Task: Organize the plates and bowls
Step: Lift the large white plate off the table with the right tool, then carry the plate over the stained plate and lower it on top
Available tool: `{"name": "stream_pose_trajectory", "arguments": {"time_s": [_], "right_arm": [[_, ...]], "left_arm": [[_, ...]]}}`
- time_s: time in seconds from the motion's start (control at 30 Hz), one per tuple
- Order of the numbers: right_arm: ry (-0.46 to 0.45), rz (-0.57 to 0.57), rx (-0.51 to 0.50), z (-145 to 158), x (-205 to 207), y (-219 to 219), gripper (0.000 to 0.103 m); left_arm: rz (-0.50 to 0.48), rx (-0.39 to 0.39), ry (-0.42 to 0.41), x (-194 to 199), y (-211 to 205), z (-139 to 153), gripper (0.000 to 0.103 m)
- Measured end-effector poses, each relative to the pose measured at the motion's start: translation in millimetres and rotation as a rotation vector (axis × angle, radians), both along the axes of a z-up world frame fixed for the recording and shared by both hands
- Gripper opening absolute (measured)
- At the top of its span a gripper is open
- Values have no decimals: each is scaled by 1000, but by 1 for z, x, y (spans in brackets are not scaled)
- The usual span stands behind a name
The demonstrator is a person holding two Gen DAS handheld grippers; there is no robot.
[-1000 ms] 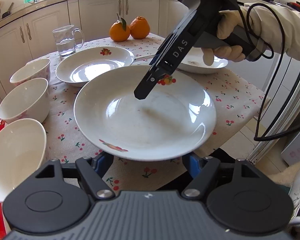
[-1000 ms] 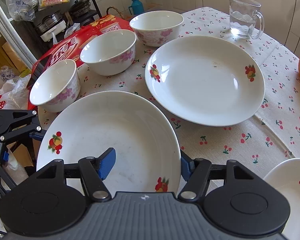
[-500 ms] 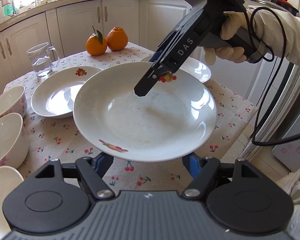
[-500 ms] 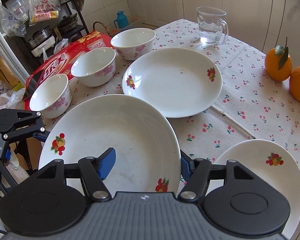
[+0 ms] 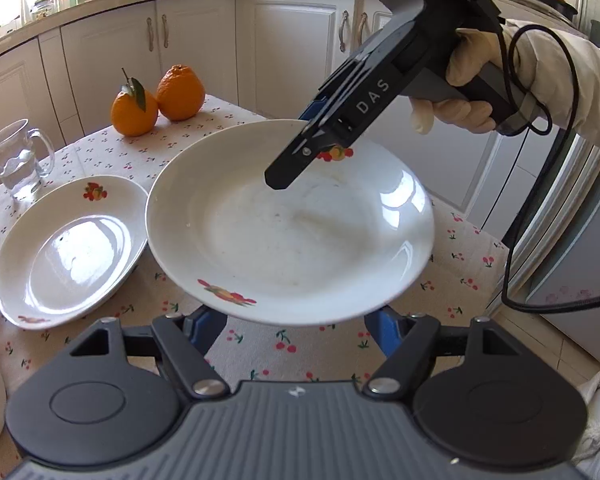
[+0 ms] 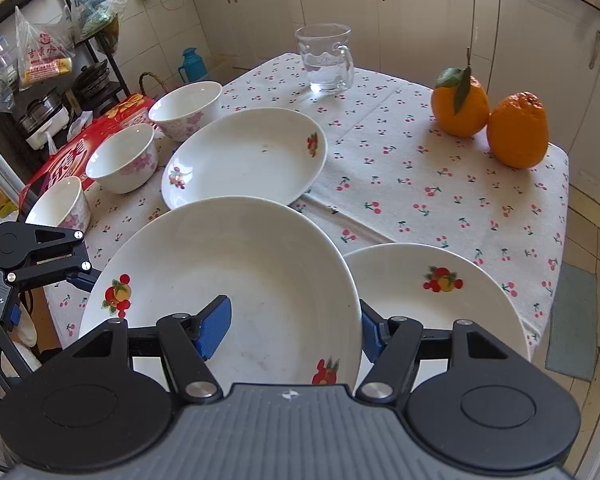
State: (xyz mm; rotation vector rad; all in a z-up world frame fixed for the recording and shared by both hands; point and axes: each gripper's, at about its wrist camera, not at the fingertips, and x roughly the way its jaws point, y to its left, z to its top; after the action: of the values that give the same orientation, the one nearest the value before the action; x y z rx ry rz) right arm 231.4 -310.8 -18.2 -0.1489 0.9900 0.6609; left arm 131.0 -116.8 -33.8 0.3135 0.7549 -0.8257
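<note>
While held above the counter [image 6: 420, 184], the plate [image 5: 292, 232] is gripped from opposite rims.
The right tool [image 6: 296, 326] is pinched on its far rim, one finger inside; the left tool [image 5: 296, 324] is clamped across its near edge.

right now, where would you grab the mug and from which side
By the handle, coming in level from the oranges' side. The mug stands upright with water in it, so a sideways grip should keep it from spilling. The handle sticks out toward the oranges over bare tablecloth, while bowls stand on the other side.
</note>
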Motion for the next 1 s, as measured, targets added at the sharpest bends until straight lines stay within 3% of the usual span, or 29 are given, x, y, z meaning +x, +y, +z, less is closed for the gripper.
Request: {"name": "stream_pose_trajectory", "arguments": {"time_s": [0.4, 1.0], "right_arm": [[-10, -100, 25, -12, 16, -54, 71], [16, -148, 48, -37, 29, -77, 71]], "left_arm": [[-52, 8, 13, 32, -43, -8, 75], [-59, 28, 17, 48, -61, -10, 75]]}}
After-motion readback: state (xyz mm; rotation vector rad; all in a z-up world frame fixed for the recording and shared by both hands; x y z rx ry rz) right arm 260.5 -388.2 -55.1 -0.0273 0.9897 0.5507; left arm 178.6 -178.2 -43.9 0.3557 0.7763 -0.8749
